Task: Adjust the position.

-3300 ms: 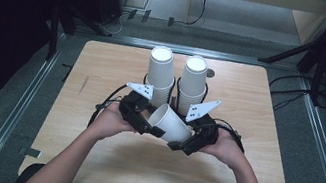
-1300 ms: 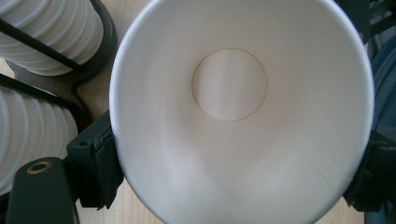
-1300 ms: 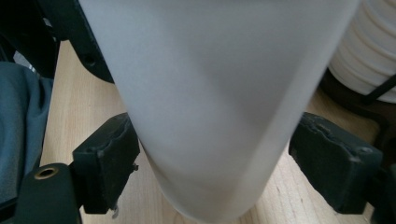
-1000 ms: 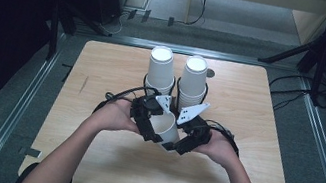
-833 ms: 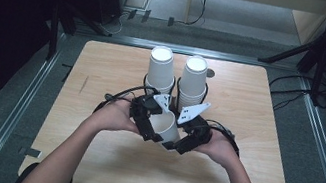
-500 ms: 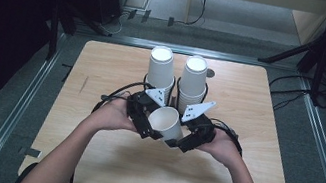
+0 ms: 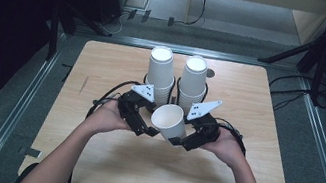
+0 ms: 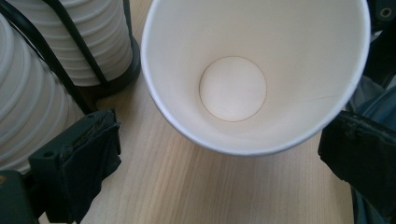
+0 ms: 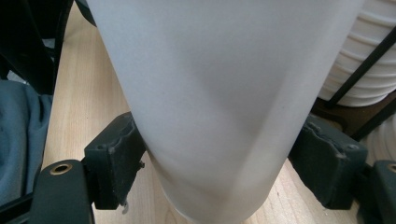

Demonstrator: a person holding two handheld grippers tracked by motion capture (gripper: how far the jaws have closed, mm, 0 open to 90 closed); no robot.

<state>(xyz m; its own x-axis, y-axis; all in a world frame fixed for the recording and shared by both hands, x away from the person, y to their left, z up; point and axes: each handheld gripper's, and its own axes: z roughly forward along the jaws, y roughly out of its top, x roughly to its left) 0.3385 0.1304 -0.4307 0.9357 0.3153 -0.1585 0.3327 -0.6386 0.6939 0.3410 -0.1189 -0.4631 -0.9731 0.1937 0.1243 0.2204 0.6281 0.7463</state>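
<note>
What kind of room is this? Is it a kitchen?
Probably not a kitchen; more likely a lab or test workspace. A bare wooden table sits inside a metal rail frame, cables trail over the floor, and two stacks of paper cups stand in black holders.

Black jaws, frayed dark padding

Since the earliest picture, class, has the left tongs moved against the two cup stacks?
Yes. The left tongs has moved right, toward the left cup stack, and its jaws have just opened off the paper cup.

A plain white paper cup [image 7: 169,120], white cup stacks [image 7: 160,73] in black holders, pale wood-grain table [image 7: 104,66].
</note>
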